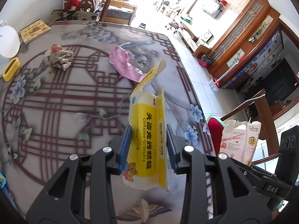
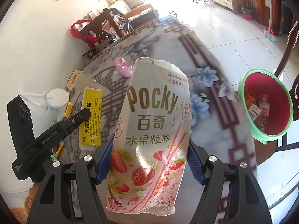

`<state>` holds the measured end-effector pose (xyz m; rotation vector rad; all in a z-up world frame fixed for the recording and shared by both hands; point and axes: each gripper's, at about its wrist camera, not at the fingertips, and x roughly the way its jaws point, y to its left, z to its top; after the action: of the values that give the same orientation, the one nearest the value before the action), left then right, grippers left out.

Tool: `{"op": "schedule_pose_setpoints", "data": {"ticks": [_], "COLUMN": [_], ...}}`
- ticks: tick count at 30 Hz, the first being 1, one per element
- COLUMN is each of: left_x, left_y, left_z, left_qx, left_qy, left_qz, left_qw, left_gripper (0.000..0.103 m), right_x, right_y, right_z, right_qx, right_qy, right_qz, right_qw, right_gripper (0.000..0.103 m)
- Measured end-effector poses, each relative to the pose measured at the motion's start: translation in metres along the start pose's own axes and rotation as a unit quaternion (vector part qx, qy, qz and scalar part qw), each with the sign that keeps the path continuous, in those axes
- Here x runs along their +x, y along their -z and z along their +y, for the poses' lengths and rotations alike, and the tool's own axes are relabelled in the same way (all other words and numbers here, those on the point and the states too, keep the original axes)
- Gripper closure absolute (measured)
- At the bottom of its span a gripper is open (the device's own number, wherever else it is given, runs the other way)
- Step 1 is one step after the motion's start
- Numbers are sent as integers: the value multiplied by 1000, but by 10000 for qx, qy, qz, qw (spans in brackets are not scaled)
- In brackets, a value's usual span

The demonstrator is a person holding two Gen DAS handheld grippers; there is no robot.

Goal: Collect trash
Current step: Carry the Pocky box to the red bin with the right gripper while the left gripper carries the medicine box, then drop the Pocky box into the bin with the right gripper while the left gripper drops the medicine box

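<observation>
Both jaws were clamped: right gripper (image 2: 149, 160) on a snack box (image 2: 151, 130), left gripper (image 1: 147, 149) on a medicine box (image 1: 145, 140), above the bench (image 1: 65, 97) edge. Carrying step; next, release over the bin (image 2: 269, 85).

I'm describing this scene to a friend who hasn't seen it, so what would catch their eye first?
First, the two cartons held up close to the cameras: a yellow Cefixime Granules box clamped in the left tool and a pink strawberry Pocky box in the right tool, both above the flower-patterned tablecloth. Next, the green-rimmed red trash bin beside the table, already holding packaging, and a crumpled pink wrapper lying on the table.
</observation>
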<state>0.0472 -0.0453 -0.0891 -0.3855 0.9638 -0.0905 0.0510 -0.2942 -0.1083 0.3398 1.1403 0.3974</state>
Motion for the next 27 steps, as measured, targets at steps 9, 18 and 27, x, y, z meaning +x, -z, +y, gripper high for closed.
{"op": "schedule_pose_setpoints", "data": {"ticks": [9, 18, 27], "left_x": [26, 51, 72], "left_y": [-3, 0, 7], "left_z": [-51, -92, -133], "left_qx": [346, 542, 826], "left_qy": [79, 128, 187], "left_qz": [163, 340, 612], "left_qw": [9992, 9979, 9945], "left_gripper": [68, 68, 68], "right_x": [-15, -28, -44], "right_y": [-13, -25, -59], "right_z": [-48, -98, -175], "right_qx": [306, 597, 928], "right_qy": [-10, 37, 711], "right_qz": [-109, -197, -564], "right_qw": [9995, 9980, 9915], "right_gripper": [35, 35, 35]}}
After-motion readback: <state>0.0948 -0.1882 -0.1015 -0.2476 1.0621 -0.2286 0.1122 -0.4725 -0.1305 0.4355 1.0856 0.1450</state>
